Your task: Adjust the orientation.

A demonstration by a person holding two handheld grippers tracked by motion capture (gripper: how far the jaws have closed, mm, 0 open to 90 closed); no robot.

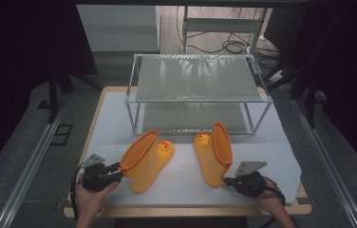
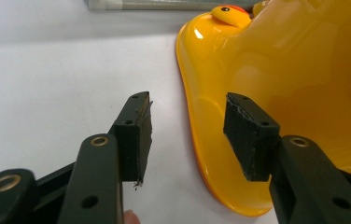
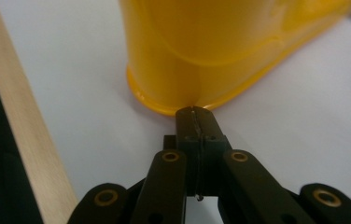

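Left gripper (image 1: 115,170): jaws spread wide, gripping nothing. In the left gripper view (image 2: 187,135) the sole edge of the left boot (image 2: 276,93) sits in the gap between the pads, with the right pad in front of the boot's body; contact not confirmed. Gripper sits near the front-left corner of the tabletop (image 1: 281,152), held by the left hand (image 1: 91,192).

Right gripper (image 1: 228,181): jaws pressed fully together, nothing between them. In the right gripper view (image 3: 194,114) the closed tips sit right at the rim of the right boot's (image 3: 220,46) sole; touching or just short, can't tell. Right hand (image 1: 267,192) holds it near the front-right corner.

Both boots are yellow rubber with duck faces on the toes, lying on their sides mid-tabletop toward the front edge: left boot (image 1: 145,159) toe pointing back-right, right boot (image 1: 213,153) toe pointing toward the back edge. Boots are apart from each other.

Behind them, at the back edge: metal-frame two-level rack (image 1: 198,90), both shelves bare.
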